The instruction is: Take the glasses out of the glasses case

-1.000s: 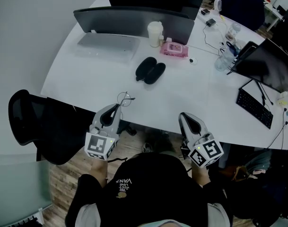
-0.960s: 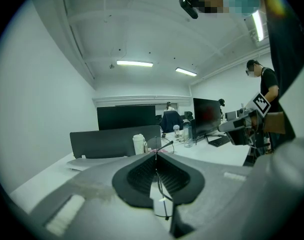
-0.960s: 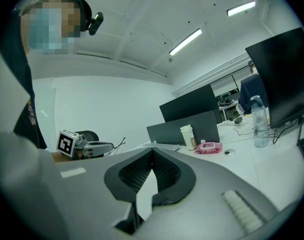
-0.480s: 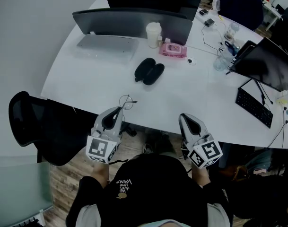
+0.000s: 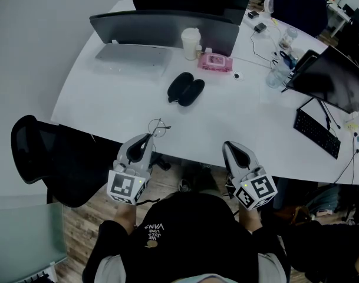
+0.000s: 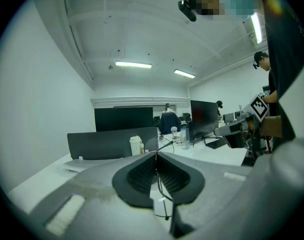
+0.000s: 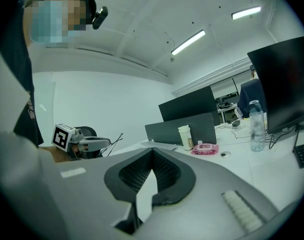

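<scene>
The black glasses case (image 5: 186,88) lies open on the white table (image 5: 238,114), with nothing seen in its two halves. The thin wire-framed glasses (image 5: 158,127) hang over the table's near edge, and my left gripper (image 5: 148,136) is shut on them. In the left gripper view the wire frame (image 6: 159,184) runs down between the shut jaws of the left gripper (image 6: 155,154). My right gripper (image 5: 227,146) stays at the near edge, right of the left one, shut with nothing in it. The right gripper view shows the right gripper's (image 7: 152,150) tips meeting.
Behind the case stand a grey monitor back (image 5: 167,28), a white cup (image 5: 191,43) and a pink wipes pack (image 5: 214,62). A water bottle (image 5: 277,75), a dark monitor (image 5: 335,78) and a keyboard (image 5: 316,133) fill the right side. A black chair (image 5: 43,158) sits left.
My left gripper with the glasses has shifted slightly down toward the table's near edge. The right gripper and the case have not moved.
</scene>
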`<state>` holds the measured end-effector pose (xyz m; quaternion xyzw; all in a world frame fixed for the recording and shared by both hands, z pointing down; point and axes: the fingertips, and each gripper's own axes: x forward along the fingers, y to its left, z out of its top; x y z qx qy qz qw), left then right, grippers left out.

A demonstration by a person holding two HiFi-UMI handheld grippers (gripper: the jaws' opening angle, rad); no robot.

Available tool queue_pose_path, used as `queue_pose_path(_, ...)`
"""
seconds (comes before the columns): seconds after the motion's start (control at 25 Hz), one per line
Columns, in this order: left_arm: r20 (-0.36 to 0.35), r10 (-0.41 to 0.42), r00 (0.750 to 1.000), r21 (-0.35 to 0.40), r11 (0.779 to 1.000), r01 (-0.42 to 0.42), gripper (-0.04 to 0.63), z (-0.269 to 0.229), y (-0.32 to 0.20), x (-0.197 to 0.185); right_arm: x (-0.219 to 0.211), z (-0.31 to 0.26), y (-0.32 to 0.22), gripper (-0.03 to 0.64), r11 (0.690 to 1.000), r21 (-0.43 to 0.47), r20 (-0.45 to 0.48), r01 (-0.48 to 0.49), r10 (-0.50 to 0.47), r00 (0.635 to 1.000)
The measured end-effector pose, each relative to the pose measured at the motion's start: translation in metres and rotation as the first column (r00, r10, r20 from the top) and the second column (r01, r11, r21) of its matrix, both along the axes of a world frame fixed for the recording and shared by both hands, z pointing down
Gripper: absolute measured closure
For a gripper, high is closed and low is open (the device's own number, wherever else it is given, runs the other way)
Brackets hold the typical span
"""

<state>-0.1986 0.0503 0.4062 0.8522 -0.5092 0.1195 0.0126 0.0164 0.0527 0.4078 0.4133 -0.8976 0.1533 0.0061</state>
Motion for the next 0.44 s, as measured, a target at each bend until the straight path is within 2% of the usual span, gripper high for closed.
queue_pose_path(0.44,-0.001,-0.01,1.0,-0.016,1.0,0.01,0.586,0.0055,-0.0093,-0.0044,-0.0036,0.0035,-0.0097,0.617,1.0,-0.007,-0.004,0.003,-0.003,1.0)
